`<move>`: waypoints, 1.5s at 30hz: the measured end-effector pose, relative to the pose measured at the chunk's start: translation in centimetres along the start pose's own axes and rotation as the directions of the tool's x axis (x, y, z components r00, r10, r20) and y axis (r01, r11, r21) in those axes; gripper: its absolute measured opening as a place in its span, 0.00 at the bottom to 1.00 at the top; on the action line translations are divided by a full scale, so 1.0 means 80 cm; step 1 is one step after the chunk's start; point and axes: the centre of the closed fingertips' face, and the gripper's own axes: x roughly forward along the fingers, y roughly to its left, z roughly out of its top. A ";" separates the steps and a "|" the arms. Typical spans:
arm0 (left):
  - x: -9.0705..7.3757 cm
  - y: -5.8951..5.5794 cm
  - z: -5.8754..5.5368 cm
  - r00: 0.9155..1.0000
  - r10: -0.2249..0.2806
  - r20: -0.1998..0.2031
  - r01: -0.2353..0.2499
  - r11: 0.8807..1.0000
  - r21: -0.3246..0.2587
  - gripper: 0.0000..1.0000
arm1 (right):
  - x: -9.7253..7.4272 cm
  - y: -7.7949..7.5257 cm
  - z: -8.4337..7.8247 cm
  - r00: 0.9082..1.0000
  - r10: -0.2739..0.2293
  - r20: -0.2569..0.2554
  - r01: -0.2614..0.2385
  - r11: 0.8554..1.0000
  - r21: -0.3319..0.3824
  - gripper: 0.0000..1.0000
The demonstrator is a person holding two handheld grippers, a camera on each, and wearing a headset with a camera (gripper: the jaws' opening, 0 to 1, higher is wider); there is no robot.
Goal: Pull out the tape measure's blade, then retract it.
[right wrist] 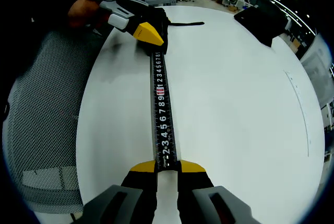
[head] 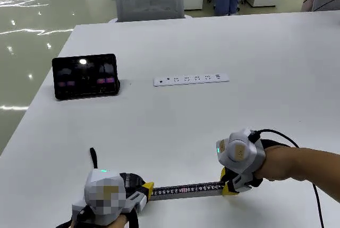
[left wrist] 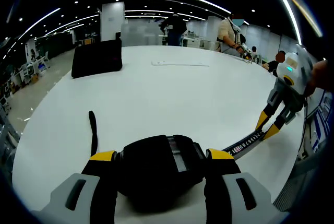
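Head view shows us the white table (head: 212,121); near its front edge our left gripper (left wrist: 162,155) clamps the black tape measure case (left wrist: 156,169), while our right gripper (right wrist: 167,166) pinches the tip of its extended black numbered blade (right wrist: 160,104).

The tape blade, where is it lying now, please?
Head view: the blade stretches across the near table, from the case in the left tool to the right tool pinching its tip.
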 end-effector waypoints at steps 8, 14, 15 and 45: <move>0.000 0.000 0.000 1.000 0.000 -0.001 0.000 1.000 0.000 0.63 | 0.002 0.000 0.004 1.000 0.001 0.005 -0.001 1.000 0.006 0.11; -0.001 0.000 -0.001 1.000 -0.001 -0.001 0.001 1.000 0.000 0.63 | 0.003 0.001 0.007 1.000 0.001 0.008 -0.001 1.000 0.007 0.11; -0.001 0.000 -0.001 1.000 -0.001 -0.001 0.001 1.000 0.000 0.63 | 0.003 0.001 0.008 1.000 0.000 0.009 0.000 1.000 0.007 0.11; -0.001 0.000 -0.002 1.000 -0.002 -0.005 0.002 1.000 -0.005 0.63 | 0.010 0.001 0.023 1.000 0.003 0.019 -0.004 1.000 0.015 0.11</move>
